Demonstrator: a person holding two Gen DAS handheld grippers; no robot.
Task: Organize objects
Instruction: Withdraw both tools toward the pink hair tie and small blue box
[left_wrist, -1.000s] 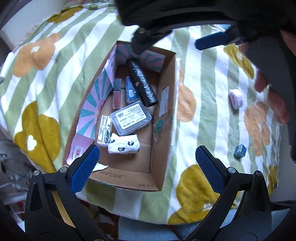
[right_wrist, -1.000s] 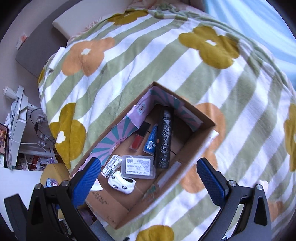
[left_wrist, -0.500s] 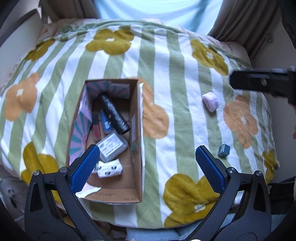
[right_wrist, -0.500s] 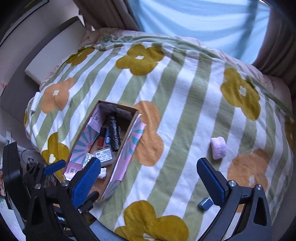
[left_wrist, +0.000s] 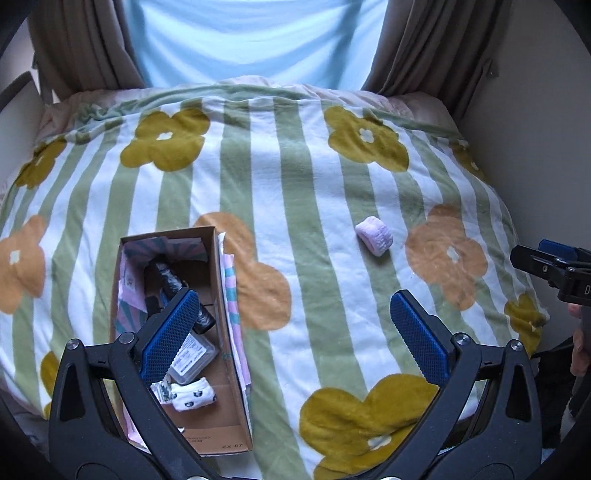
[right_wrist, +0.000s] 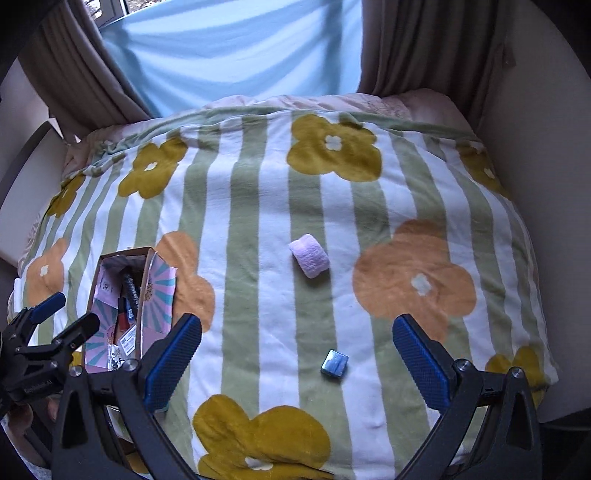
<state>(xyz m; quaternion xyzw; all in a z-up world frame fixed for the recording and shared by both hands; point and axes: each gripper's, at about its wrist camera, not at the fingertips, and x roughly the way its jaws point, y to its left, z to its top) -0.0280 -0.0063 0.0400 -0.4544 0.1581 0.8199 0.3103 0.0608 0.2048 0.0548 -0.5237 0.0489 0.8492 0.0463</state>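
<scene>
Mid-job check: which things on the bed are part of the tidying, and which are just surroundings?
Part of the job:
- cardboard box, already holding several small items
- pink roll, loose on the blanket
- small blue-grey block, loose on the blanket

Just surroundings:
- striped flower blanket
- curtains
- pale blue sheet behind the bed

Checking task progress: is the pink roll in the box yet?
Out. The pink roll lies on the blanket, apart from the cardboard box.
</scene>
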